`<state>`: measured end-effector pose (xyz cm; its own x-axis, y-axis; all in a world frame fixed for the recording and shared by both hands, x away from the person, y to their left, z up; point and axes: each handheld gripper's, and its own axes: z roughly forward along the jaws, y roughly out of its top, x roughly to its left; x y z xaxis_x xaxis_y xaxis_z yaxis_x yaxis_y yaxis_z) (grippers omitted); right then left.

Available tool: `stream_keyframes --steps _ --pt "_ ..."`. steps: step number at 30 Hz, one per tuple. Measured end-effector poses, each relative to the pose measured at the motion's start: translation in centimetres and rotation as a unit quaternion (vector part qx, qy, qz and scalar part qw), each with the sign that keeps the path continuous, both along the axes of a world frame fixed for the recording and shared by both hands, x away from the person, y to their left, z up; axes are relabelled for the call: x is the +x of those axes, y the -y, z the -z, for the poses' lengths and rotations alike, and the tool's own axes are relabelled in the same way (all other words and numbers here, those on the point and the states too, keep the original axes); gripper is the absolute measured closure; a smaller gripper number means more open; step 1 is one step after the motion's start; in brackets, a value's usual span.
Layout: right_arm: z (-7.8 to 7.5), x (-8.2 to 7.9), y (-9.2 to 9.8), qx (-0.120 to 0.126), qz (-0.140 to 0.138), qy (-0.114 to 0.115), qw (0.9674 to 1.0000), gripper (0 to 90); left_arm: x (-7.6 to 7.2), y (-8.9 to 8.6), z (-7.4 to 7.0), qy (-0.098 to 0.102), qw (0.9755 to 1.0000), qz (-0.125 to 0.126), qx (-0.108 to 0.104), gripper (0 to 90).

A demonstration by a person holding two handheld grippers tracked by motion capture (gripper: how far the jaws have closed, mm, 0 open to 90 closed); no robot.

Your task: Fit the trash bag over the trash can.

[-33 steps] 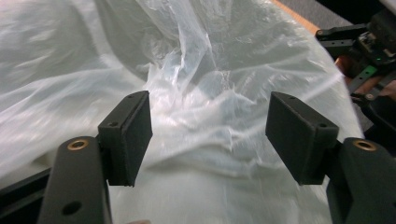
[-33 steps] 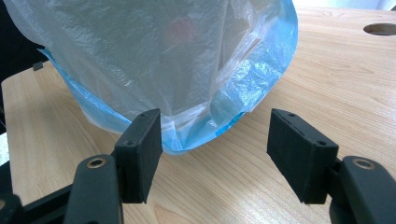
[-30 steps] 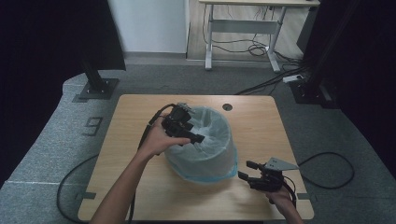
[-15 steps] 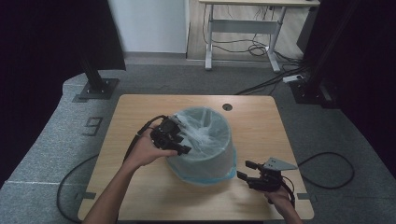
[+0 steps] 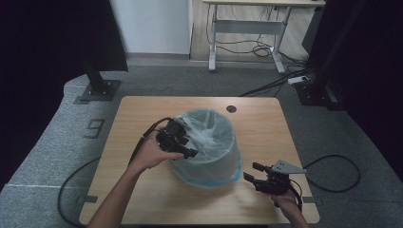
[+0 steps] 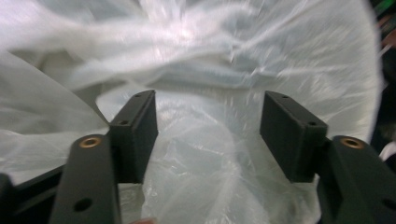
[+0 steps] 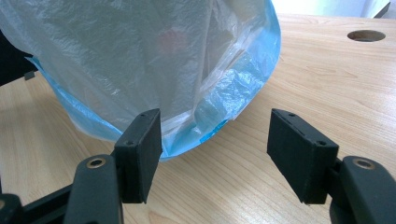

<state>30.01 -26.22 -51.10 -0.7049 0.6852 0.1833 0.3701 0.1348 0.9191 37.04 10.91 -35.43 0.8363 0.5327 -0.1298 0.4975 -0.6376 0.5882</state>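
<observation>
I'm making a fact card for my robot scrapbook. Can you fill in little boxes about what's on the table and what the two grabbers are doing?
Main thing: bin lined with a clear plastic bag
Stands on: wooden table
Left gripper: at the bin's rim, jaws apart and just been opening, bag plastic between them
Right gripper: open, beside the bin's base, holding nothing
Bag bottom edge: blue plastic, bunched on the table
Table hole: behind the bin

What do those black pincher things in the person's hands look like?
Each is a black tool with two flat, blocky jaws and small brass-coloured rivets at the joints. The right gripper has a grey three-cornered plate on top and a black cable looping off over the table edge. The left gripper also trails a black cable. The person's forearms are bare, with no sleeves showing.
</observation>
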Motion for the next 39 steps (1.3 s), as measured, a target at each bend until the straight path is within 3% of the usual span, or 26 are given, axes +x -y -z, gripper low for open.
stream_keyframes --steps 4,8,10,17,22,32,39 --pt "0.2 0.1 0.0 -0.001 0.003 -0.002 1.0 34.6 -0.6 -0.9 -0.7 0.026 0.9989 -0.012 -0.037 29.4" --pt "0.2 0.1 0.0 -0.004 0.004 -0.003 1.0 34.5 -1.3 -2.0 -1.2 0.052 0.9959 -0.023 -0.069 26.4" --pt "0.2 0.1 0.0 -0.004 0.004 -0.003 1.0 34.5 -1.6 -2.5 -1.2 0.055 0.9943 -0.027 -0.087 26.3" --pt "0.4 0.1 -0.1 -0.009 0.006 -0.005 0.9999 34.5 -2.4 -4.4 -0.9 0.069 0.9918 -0.045 -0.098 25.5" --pt "0.4 0.1 0.0 -0.009 0.007 -0.006 0.9999 34.4 -3.3 -6.5 -0.3 0.081 0.9878 -0.06 -0.119 25.5" --pt "0.6 0.1 0.0 -0.013 0.01 -0.01 0.9998 34.4 -4.9 -9.9 1.1 0.089 0.9852 -0.083 -0.121 25.5" --pt "0.7 0.2 0.2 -0.017 0.013 -0.012 0.9997 34.4 -6.5 -11.8 2.4 0.091 0.9853 -0.091 -0.112 25.6"
